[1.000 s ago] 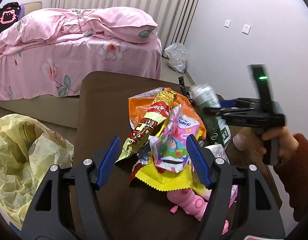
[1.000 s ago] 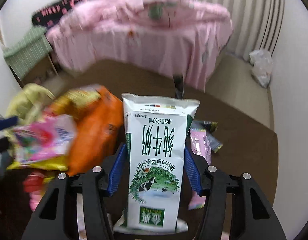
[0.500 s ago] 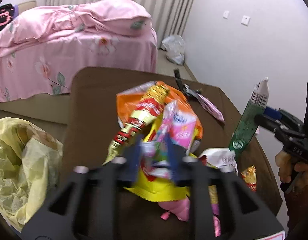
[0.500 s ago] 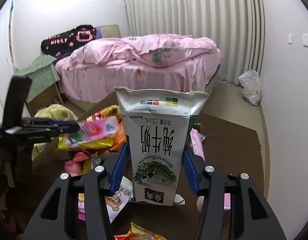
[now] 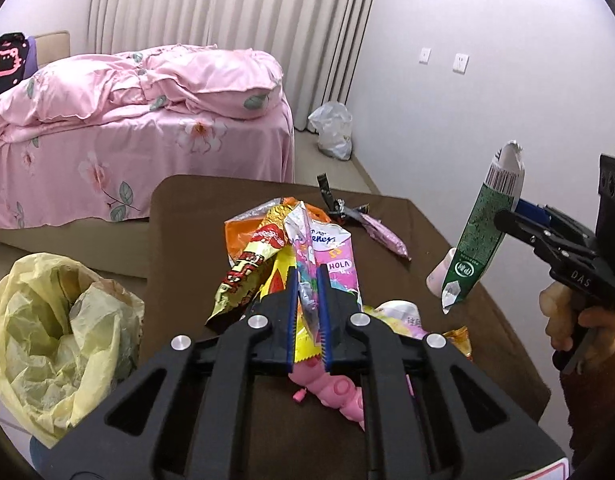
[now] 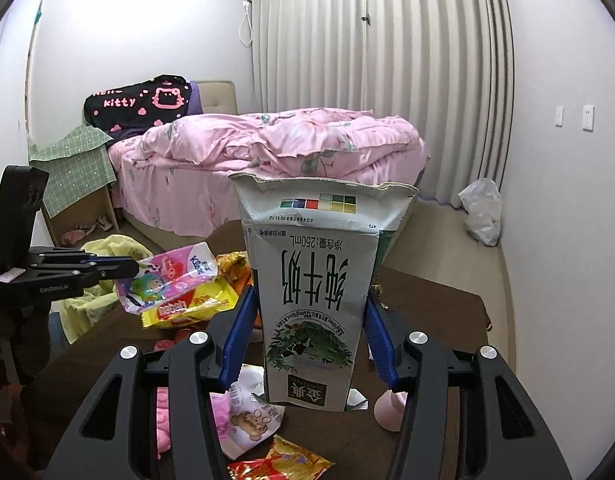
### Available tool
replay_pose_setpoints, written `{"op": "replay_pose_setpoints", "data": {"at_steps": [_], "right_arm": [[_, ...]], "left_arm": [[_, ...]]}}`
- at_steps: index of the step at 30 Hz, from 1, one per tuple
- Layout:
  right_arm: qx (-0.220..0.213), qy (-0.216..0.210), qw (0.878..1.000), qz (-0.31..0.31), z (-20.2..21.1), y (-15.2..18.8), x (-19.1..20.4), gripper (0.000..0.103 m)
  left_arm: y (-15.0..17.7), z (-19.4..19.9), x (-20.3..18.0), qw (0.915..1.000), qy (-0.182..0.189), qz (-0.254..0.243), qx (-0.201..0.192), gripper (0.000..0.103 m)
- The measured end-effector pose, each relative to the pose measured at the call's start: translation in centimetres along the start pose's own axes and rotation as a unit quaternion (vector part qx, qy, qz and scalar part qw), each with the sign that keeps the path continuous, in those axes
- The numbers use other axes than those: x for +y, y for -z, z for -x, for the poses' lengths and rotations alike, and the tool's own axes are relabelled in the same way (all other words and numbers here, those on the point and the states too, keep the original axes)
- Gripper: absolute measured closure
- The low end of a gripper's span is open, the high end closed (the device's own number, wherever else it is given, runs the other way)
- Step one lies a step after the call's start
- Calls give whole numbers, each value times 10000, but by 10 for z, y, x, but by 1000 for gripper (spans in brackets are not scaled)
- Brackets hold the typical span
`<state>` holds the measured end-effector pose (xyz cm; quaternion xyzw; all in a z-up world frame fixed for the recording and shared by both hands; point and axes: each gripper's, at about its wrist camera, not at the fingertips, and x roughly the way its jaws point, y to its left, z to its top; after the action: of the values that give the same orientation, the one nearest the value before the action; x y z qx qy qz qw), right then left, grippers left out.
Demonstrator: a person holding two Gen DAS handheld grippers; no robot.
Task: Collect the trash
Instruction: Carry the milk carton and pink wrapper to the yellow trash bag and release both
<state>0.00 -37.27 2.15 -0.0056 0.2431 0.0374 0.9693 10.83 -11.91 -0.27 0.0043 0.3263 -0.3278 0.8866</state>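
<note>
- Left wrist view: a second ago my left gripper [image 5: 308, 316] stood wide open over the pile; now its jaws are pinched onto the pink snack wrapper [image 5: 327, 256], so that pick is made. The yellow trash bag [image 5: 59, 328] sits near left, beside the brown table [image 5: 179, 216].
- Right wrist view: my right gripper [image 6: 307, 340] still clamps the milk carton [image 6: 315, 292], now lifted clear of the table litter. Both pieces look ready for the bag.

left hand-held gripper [image 5: 307, 300] pinching pink wrapper [image 5: 327, 252] | right hand-held gripper [image 5: 507, 216] gripping milk carton [image 5: 483, 232]
</note>
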Motion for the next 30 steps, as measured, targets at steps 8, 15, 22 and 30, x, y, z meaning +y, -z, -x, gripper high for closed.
{"op": "replay_pose_setpoints", "data": {"at_steps": [8, 15, 22, 30], "right_arm": [[-104, -218, 9997, 50, 13, -10, 19, 54], [-315, -526, 9976, 307, 13, -33, 59, 54], [-310, -917, 9940, 500, -5, -58, 108, 54], [-207, -1534, 9855, 694, -58, -76, 175, 54]], "left_arm": [[-2, 42, 19, 9985, -334, 146, -396, 94], [2, 80, 74, 9880, -1259, 541, -715, 94], [36, 93, 162, 9714, -1757, 1422, -728, 94], [89, 59, 230, 9462, -2560, 1979, 2, 94]]}}
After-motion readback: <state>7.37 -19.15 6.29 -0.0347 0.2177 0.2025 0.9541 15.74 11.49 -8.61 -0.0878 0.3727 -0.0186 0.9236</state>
